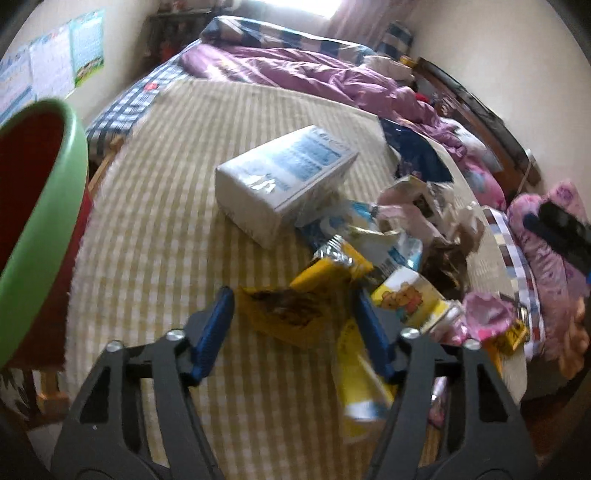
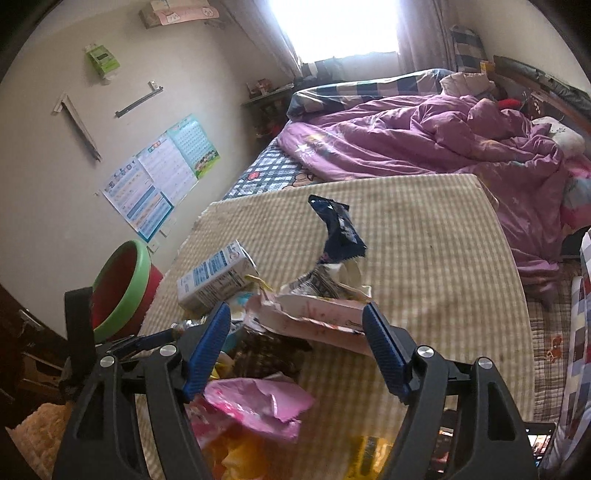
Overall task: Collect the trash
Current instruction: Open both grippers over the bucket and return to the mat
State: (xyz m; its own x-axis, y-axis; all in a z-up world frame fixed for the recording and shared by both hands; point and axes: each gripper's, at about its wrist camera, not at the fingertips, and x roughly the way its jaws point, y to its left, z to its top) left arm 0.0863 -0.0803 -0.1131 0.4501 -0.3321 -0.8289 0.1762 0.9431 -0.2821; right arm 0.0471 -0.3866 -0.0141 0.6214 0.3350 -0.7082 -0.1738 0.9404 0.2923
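Barely started by the look of it: the trash pile (image 1: 388, 254) of wrappers and cartons lies on the checked mat (image 1: 166, 229), and the green-rimmed bin (image 1: 40, 229) at the mat's edge shows nothing inside. The left gripper (image 1: 295, 328) has its jaws partly open astride a yellow wrapper (image 1: 291, 314), not visibly pinching; the right gripper (image 2: 295, 347) has its jaws wide over a pink carton (image 2: 314, 317), holding nothing. Everything seems left to collect.

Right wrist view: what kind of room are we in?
Most likely a lived-in bedroom. A bed with a rumpled purple quilt sits under a bright curtained window, children's learning posters are taped to the wall, and wrappers litter a yellow checked mat.
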